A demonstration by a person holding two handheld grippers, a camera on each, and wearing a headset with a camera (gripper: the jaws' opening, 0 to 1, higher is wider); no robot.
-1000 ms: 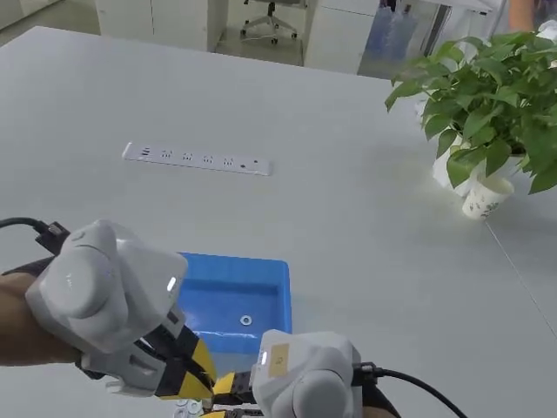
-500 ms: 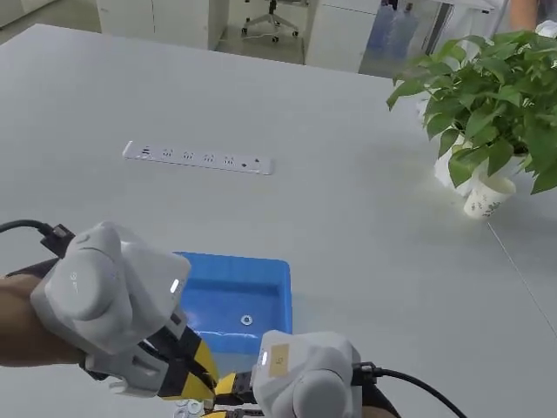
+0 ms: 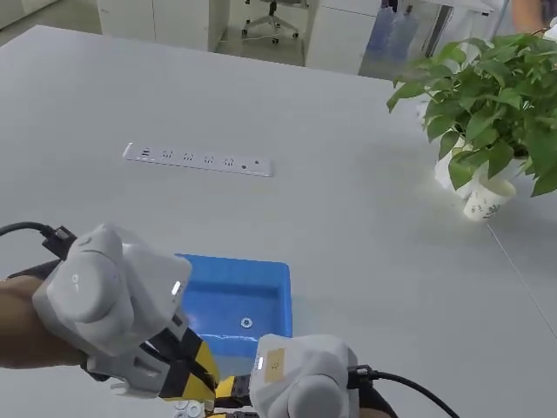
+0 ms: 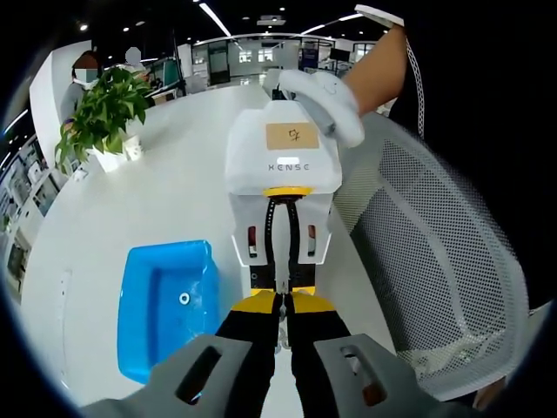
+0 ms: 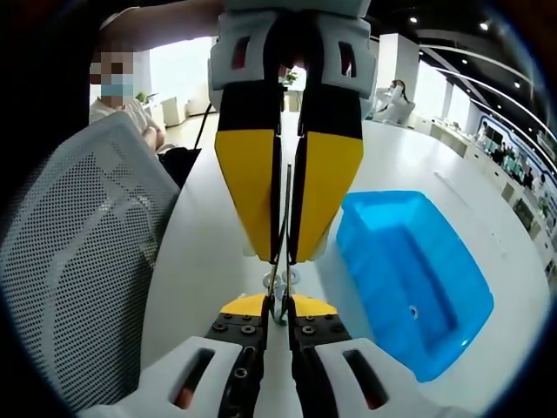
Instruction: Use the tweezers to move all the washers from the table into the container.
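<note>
**Washers sit right under the meeting point of the tongs**

The left tongs (image 5: 283, 256) and the right tongs (image 5: 278, 307) face each other nose to nose low over the tabletop (image 3: 365, 200). The tweezers (image 5: 285, 209) run as a thin steel line between them. Their long axis lies along both sets of jaws, from deep between the left tongs' yellow jaws down into the tips of the right tongs. Both tongs look drawn together on the tweezers, the left along the shaft and the right at the end. Which end is the working tip is too fine to tell.

The loose washers (image 5: 290, 278) lie on the tabletop just beneath that junction, nearer the left tongs' tips. From the head view they are at the near edge of the frame.

The container (image 3: 261, 272) stands just beside the tongs, on the far side from the person. Its long sides run roughly parallel to the tweezers. One washer (image 3: 246, 323) already lies flat on its floor.

The coming move probably turns on tipping the tweezers down onto a washer. A short sideways carry over the container's near wall would then follow.
</note>
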